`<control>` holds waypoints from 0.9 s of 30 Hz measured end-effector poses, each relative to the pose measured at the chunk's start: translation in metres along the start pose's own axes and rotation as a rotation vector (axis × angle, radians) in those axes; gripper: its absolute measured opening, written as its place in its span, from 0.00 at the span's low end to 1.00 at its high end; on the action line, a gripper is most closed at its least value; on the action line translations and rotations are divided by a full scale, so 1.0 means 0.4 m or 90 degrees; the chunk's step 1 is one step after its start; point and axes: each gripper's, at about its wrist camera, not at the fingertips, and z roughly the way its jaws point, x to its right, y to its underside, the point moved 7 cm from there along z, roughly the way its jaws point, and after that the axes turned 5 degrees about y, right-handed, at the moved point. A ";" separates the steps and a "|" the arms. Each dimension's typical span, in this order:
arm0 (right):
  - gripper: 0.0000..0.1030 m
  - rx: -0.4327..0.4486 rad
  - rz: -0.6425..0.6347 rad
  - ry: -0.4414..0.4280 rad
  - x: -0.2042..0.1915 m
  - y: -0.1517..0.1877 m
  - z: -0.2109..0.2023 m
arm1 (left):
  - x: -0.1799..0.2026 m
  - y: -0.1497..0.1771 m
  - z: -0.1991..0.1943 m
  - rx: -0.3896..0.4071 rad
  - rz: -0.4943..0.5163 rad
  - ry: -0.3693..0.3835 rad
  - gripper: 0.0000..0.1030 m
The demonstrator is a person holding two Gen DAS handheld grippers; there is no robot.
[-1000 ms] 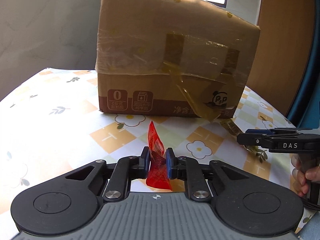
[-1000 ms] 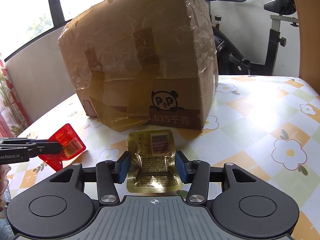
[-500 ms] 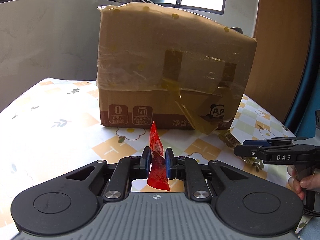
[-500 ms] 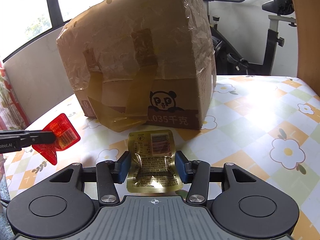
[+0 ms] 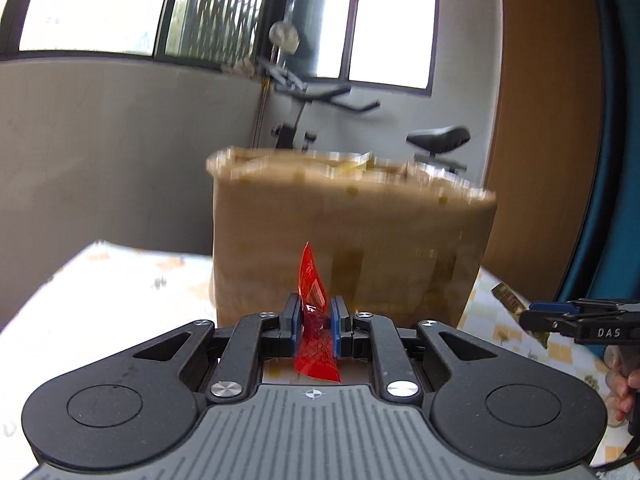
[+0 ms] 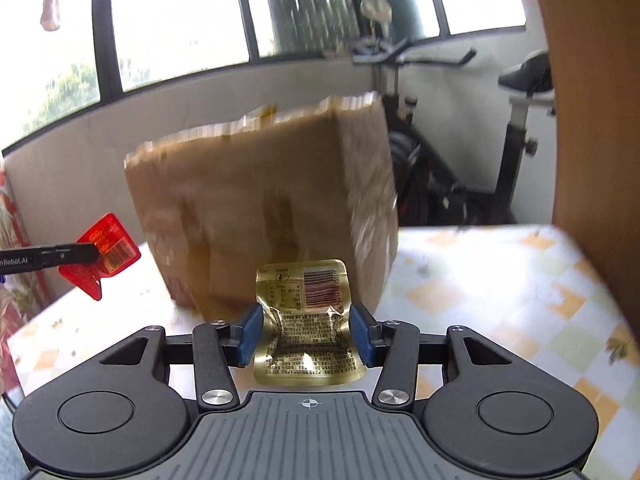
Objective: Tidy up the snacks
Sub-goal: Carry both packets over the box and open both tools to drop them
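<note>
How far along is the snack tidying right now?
Both picks look done: the left tool grips a red packet, the right tool a gold packet, both held above the table. Still left: getting them into the cardboard box, whose top looks open.

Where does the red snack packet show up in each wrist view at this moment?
Left wrist view: the red snack packet stands edge-on at bottom centre, pinched in the left gripper.
Right wrist view: the same packet is at the left edge, seen broadside with its barcode, held at the tip of the left gripper.
Shared landmark: the cardboard box behind it in both views.
</note>
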 end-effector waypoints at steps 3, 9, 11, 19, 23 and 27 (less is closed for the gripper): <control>0.43 0.050 -0.006 -0.004 0.004 -0.088 -0.033 | 0.004 -0.080 -0.018 0.042 0.014 0.009 0.16; 0.43 0.095 -0.017 -0.034 -0.020 -0.268 -0.010 | -0.002 -0.246 0.018 0.092 0.023 0.022 0.16; 0.43 0.090 -0.028 -0.036 -0.040 -0.322 0.028 | 0.007 -0.284 0.055 0.090 0.034 0.026 0.16; 0.43 0.002 -0.007 0.011 -0.094 -0.421 0.280 | -0.007 -0.367 0.226 0.042 0.055 -0.016 0.16; 0.44 -0.036 0.019 0.054 -0.097 -0.412 0.365 | -0.034 -0.359 0.284 -0.003 0.053 -0.035 0.16; 0.49 -0.054 0.013 0.084 -0.096 -0.400 0.401 | -0.062 -0.350 0.325 -0.034 0.070 -0.055 0.48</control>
